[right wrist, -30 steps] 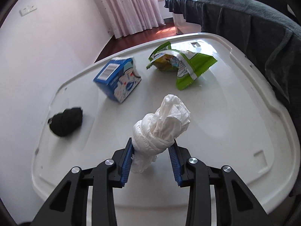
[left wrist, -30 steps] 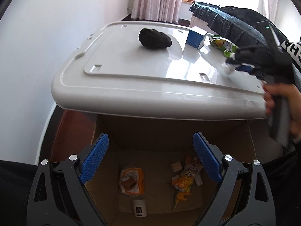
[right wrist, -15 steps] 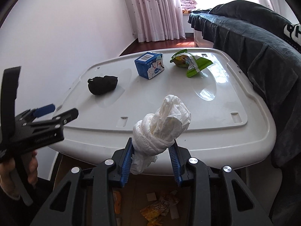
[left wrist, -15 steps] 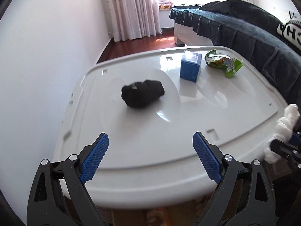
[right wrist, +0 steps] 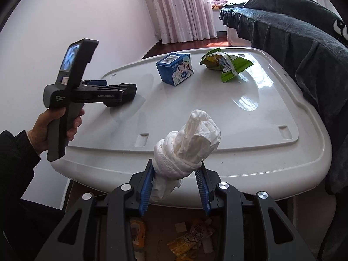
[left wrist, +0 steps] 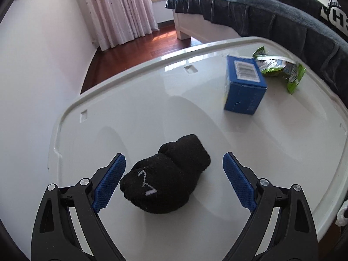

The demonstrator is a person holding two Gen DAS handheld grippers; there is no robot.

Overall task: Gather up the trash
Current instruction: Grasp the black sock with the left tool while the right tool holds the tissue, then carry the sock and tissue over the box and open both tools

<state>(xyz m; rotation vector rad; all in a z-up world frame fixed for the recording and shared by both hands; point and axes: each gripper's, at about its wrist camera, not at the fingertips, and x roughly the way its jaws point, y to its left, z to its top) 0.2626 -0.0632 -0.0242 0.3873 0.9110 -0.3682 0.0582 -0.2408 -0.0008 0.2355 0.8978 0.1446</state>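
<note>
My left gripper [left wrist: 173, 181] is open, its blue pads on either side of a black balled sock [left wrist: 167, 175] lying on the white plastic lid [left wrist: 152, 113]. The pads do not press it. My right gripper [right wrist: 175, 183] is shut on a knotted white tissue wad [right wrist: 187, 150], held past the lid's near edge above a cardboard box [right wrist: 161, 235] with wrappers inside. A blue carton [left wrist: 244, 84] and a green snack bag [left wrist: 280, 69] lie on the lid's far side; both also show in the right wrist view, the carton [right wrist: 176, 68] and the bag [right wrist: 226, 64].
A bed with a dark blanket [right wrist: 300, 39] runs along the right of the lid. A white wall [left wrist: 32, 76] stands to the left. Curtains [left wrist: 117, 8] and wooden floor [left wrist: 139, 50] lie beyond. The left gripper body and hand [right wrist: 65, 100] show in the right wrist view.
My left gripper has moved up from over the box and forward across the lid until its pads straddle the black sock. My right gripper has drawn back off the lid with the tissue wad.
</note>
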